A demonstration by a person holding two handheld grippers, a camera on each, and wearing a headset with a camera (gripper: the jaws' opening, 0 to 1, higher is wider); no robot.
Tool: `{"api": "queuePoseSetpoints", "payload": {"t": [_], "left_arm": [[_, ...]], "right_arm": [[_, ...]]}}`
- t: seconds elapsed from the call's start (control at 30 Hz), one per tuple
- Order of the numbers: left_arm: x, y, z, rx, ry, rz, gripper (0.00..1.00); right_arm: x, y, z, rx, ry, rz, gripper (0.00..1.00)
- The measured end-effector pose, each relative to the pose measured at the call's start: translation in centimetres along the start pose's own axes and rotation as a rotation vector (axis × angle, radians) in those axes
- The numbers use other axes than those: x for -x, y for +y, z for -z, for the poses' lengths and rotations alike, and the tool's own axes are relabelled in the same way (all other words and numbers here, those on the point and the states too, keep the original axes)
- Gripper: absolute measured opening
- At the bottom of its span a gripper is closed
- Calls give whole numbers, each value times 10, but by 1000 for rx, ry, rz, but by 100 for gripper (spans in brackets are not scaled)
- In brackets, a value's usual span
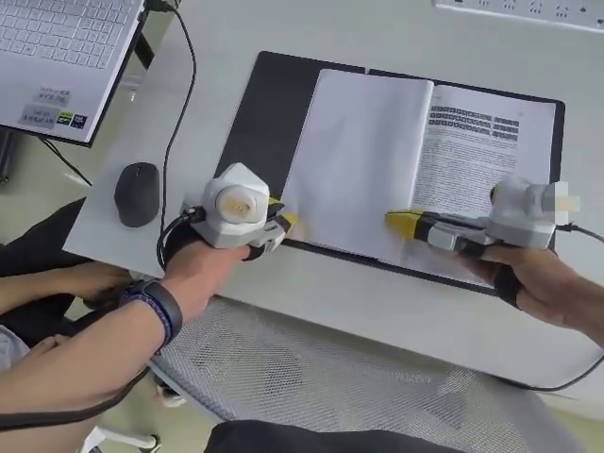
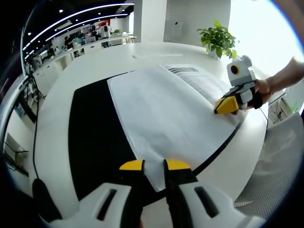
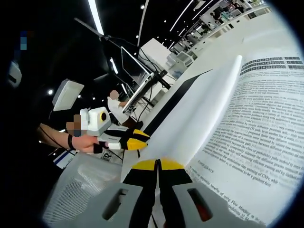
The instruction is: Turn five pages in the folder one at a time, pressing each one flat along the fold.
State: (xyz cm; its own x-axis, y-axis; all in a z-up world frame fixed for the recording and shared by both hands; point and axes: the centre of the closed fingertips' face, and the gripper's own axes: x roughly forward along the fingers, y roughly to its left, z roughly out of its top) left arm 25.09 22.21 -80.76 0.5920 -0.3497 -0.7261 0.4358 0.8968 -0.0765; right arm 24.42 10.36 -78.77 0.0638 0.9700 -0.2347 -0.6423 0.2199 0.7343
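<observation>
The folder (image 1: 269, 109) lies open on the white table, its black cover bare on the left. A blank white page (image 1: 354, 160) arches over from the fold, and a printed page (image 1: 477, 165) lies to its right. My left gripper (image 1: 281, 223) is at the blank page's near-left corner, where its yellow fingertips (image 2: 132, 165) stand a narrow gap apart with the page corner (image 2: 156, 178) showing between them. My right gripper (image 3: 159, 165) is shut with nothing in it. Its tips (image 1: 401, 222) rest at the near end of the fold.
A black mouse (image 1: 138, 193) lies left of the folder, and a white laptop (image 1: 61, 57) sits at the far-left corner. A cable (image 1: 179, 104) runs between them. A grey mesh chair (image 1: 359, 377) stands by the table's near edge.
</observation>
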Motion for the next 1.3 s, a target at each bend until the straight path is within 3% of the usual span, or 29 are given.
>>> {"api": "queuePoseSetpoints", "payload": {"t": [0.27, 0.93, 1.2, 1.3], "left_arm": [[0, 0, -1, 2, -4, 0, 13], [-1, 0, -1, -6, 2, 2, 12], [-1, -1, 0, -20, 21, 11, 14], [-2, 0, -1, -22, 29, 16, 16]], "right_arm": [[3, 17, 23, -1, 45, -32, 0], [4, 15, 22, -25, 41, -24, 0], [4, 16, 19, -69, 35, -10, 0], [7, 13, 9, -75, -2, 17, 0]]}}
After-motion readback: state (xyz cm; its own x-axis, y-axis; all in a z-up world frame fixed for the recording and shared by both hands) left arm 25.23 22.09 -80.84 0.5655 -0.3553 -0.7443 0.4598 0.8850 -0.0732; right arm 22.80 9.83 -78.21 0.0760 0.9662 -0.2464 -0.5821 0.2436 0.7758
